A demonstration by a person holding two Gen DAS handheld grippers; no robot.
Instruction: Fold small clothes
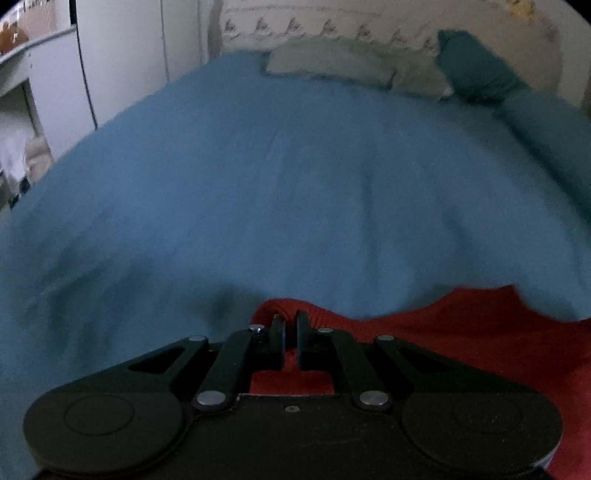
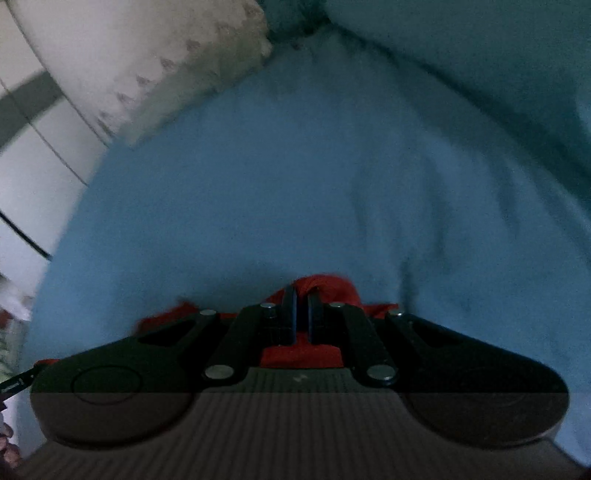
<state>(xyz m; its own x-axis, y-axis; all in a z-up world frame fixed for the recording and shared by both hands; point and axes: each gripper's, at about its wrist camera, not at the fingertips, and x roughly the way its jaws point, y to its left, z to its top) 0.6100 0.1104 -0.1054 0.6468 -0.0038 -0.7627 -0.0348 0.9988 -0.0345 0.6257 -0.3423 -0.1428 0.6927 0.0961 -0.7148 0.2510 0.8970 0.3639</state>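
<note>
A red garment (image 1: 461,332) lies on a bed covered with a blue sheet (image 1: 277,184). In the left wrist view it spreads to the lower right. My left gripper (image 1: 290,317) is shut on a rolled edge of the garment at its left end. In the right wrist view my right gripper (image 2: 303,295) is shut on a bunched edge of the same red garment (image 2: 328,286), most of which is hidden under the gripper body. The blue sheet (image 2: 295,184) stretches ahead.
Grey-green pillows (image 1: 332,62) and a teal pillow (image 1: 476,62) lie at the head of the bed against a pale patterned headboard (image 1: 332,22). A teal bolster (image 1: 546,129) runs along the right side. White cupboards (image 1: 74,74) stand left of the bed.
</note>
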